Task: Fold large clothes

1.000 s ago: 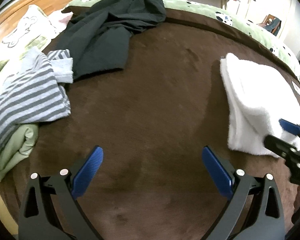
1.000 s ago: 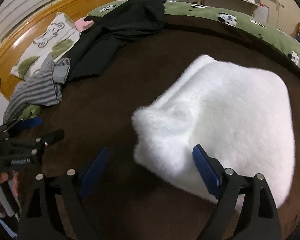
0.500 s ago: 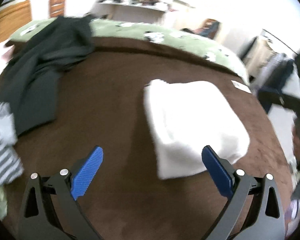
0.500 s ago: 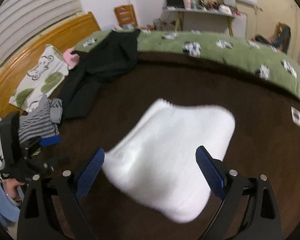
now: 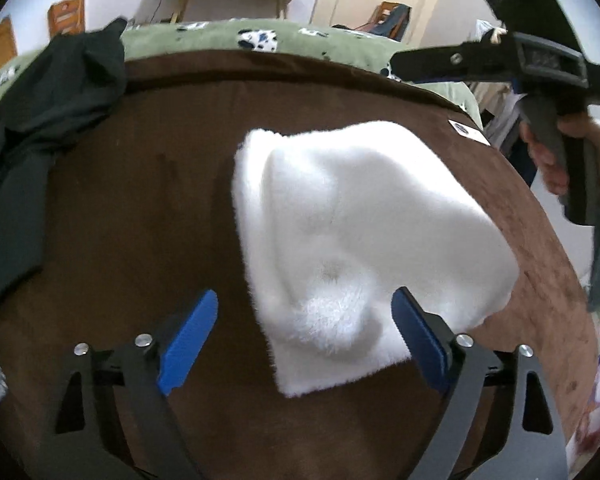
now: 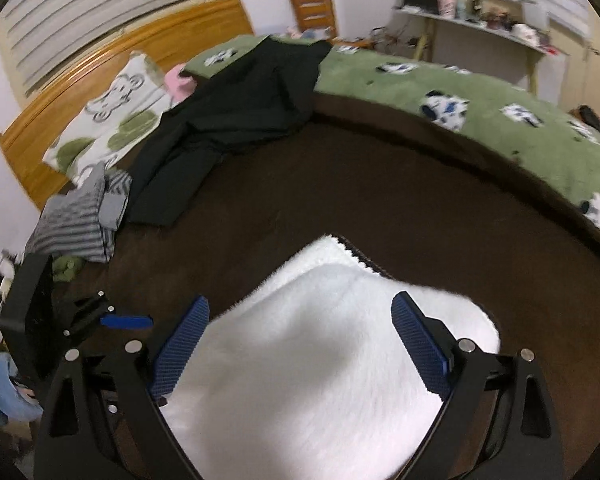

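The right gripper [image 6: 300, 344] hangs wide open above a folded white fleece [image 6: 312, 360] on the brown blanket [image 6: 380, 192]; far left lie a black garment [image 6: 240, 112] and striped clothes [image 6: 76, 224]; the left gripper [image 6: 126, 321] shows at near left

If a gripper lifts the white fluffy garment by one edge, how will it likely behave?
The white fluffy garment would probably droop and unfold: it lies in soft, rounded folds. Its deep pile suggests bulky but fairly light. On the brown blanket it would likely drag rather than slide.

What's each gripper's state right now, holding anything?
Left gripper: open, jaws have just been closing a little; folded white fleece garment lies below, not gripped.
Right gripper: open, holding nothing, above the same garment.
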